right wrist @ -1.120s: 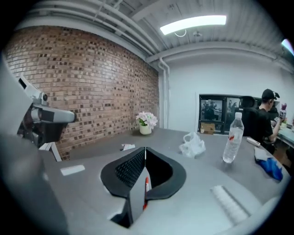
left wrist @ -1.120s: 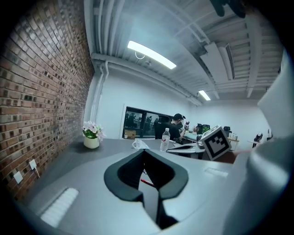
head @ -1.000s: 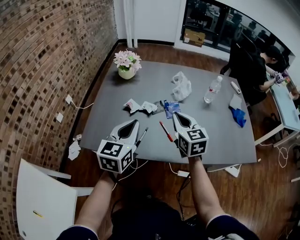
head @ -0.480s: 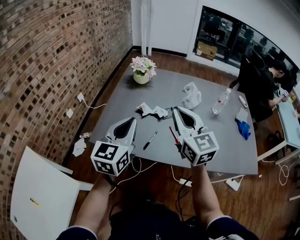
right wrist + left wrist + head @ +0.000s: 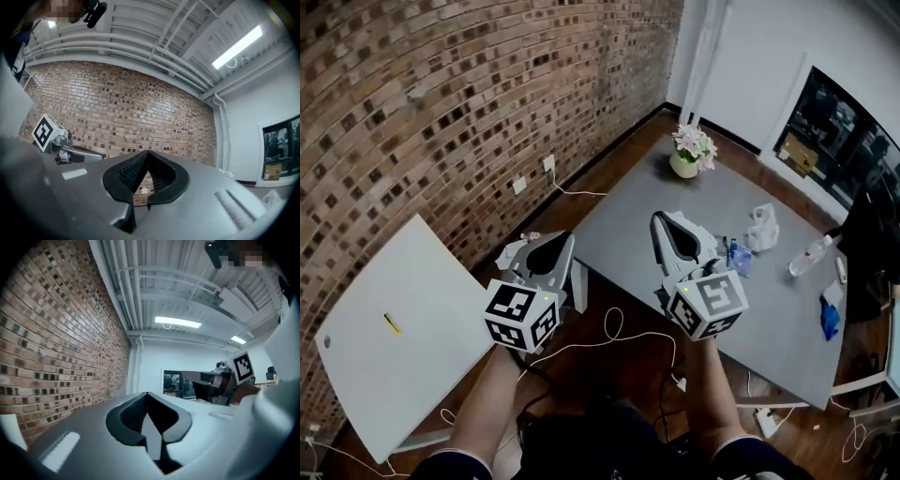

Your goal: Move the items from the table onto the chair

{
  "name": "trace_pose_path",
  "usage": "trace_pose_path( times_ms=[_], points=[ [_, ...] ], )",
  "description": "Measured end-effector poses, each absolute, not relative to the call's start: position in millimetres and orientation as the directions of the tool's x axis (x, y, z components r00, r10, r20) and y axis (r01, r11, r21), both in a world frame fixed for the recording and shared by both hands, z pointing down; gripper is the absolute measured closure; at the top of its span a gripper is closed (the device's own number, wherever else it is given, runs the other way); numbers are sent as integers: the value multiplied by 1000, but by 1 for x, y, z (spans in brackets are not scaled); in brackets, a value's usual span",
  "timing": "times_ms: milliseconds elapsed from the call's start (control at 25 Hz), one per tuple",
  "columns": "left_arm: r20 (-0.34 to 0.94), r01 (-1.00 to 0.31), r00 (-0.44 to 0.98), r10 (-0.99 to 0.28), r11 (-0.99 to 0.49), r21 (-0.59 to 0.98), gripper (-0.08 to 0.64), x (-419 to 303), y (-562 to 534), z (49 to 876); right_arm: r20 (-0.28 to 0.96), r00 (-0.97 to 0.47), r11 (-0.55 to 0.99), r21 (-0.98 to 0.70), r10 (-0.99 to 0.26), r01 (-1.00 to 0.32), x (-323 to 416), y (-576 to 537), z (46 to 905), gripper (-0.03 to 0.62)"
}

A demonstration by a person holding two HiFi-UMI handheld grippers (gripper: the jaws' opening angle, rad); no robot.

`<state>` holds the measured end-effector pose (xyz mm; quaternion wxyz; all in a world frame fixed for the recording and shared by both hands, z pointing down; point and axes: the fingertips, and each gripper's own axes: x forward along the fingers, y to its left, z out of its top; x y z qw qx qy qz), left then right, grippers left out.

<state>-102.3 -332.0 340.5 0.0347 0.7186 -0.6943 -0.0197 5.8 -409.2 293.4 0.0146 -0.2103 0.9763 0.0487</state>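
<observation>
I am watching both grippers being held up in front of the person, side by side and well apart. The left gripper [image 5: 563, 241] is showing its jaws together, tips touching. Only the teardrop-shaped hollow between the pads is staying open, and nothing is sitting in it. The right gripper [image 5: 661, 217] is showing the same: jaws closed tip to tip and empty, with the brick wall [image 5: 441, 112] showing through the hollow in its own view.

In the head view the right gripper is hanging over the near edge of the grey table [image 5: 628, 216], while the left gripper is hanging off the table's left corner, above the wooden floor. The white chair [image 5: 403, 366] is lying to the left of and behind the left gripper, with a small yellow item [image 5: 391, 323] resting on its seat.

The other items are all sitting on the table. A pot of flowers [image 5: 685, 166] is standing well beyond the right gripper's tips. A blue packet [image 5: 737, 258] is lying just to the right of that gripper, and a white plastic bag [image 5: 761, 227] is lying a little beyond the packet. A clear bottle [image 5: 807, 255] and a blue cloth [image 5: 830, 321] are lying farther right, well apart from both grippers.

Crumpled paper [image 5: 508, 253] is lying on the floor just left of the left gripper, and a white cable [image 5: 609, 328] is looping across the floor between the two grippers.
</observation>
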Motion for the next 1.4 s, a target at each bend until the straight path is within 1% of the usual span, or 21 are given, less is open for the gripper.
trace_pose_path(
  times_ms=[320,640,800,1040,1400],
  points=[
    [10,-970,-233,-973,233,76,548,-220,-181,337,-29,-988,983,101,-149,-151,-131,-276,303,591],
    [33,-887,-456,-889,457,65,548,-306,-18,347,-19,-995,992,80,101,99,-241,-122,317,591],
    [31,-840,-536,-843,537,82,548,-334,51,343,-19,-979,976,82,205,202,-279,-54,316,591],
    [15,-768,-638,-770,637,74,548,-358,134,331,-31,-947,946,77,319,316,-319,21,313,591],
    [0,-696,-715,-699,712,92,548,-371,205,320,-25,-903,903,46,428,427,-345,94,318,591]
  ],
)
